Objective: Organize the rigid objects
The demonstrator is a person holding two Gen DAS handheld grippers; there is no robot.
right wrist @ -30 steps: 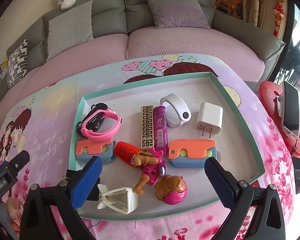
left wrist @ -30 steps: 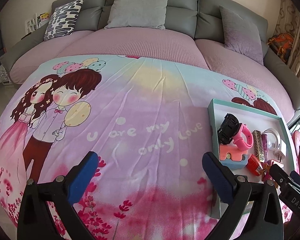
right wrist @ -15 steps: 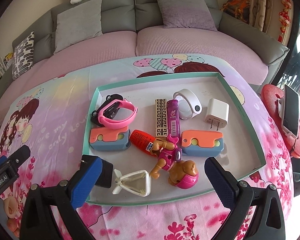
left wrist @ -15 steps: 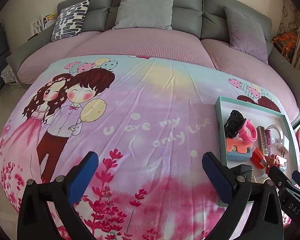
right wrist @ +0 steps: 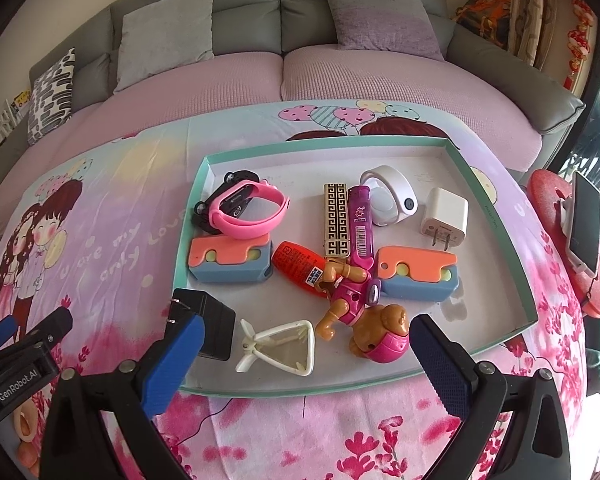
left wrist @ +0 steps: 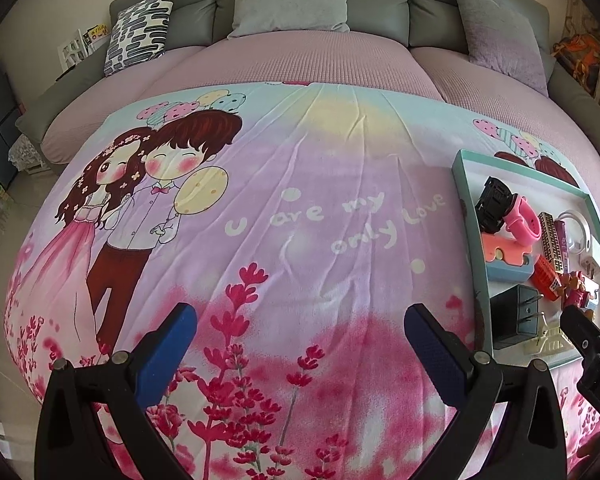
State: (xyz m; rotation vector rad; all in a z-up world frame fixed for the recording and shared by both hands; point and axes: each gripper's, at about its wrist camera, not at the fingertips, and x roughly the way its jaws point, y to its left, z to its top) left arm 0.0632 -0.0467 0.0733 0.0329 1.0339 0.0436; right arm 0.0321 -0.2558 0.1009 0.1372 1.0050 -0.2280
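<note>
A teal-rimmed tray (right wrist: pixel 496 204) (left wrist: pixel 466 184) lies on the printed bedspread and holds several rigid items: a pink watch (right wrist: pixel 246 212), two orange-and-blue blocks (right wrist: pixel 230 262), a white charger (right wrist: pixel 444 218), a black adapter (right wrist: pixel 216 330), a white clip (right wrist: pixel 284 346), a toy pup (right wrist: pixel 364 316), a gold lighter (right wrist: pixel 336 220) and a purple lighter (right wrist: pixel 360 224). My right gripper (right wrist: pixel 300 356) hovers open over the tray's near edge, holding nothing. My left gripper (left wrist: pixel 300 340) is open above bare bedspread, left of the tray.
A grey sofa with cushions (left wrist: pixel 292 0) curves behind the bed. A red stool carrying a phone (right wrist: pixel 580 224) stands right of the tray. The bedspread (left wrist: pixel 260 208) stretches wide to the tray's left.
Both grippers have drawn back toward the near edge of the bed, so the tray sits farther ahead. The black adapter has come into full sight. Nothing in the tray has moved.
</note>
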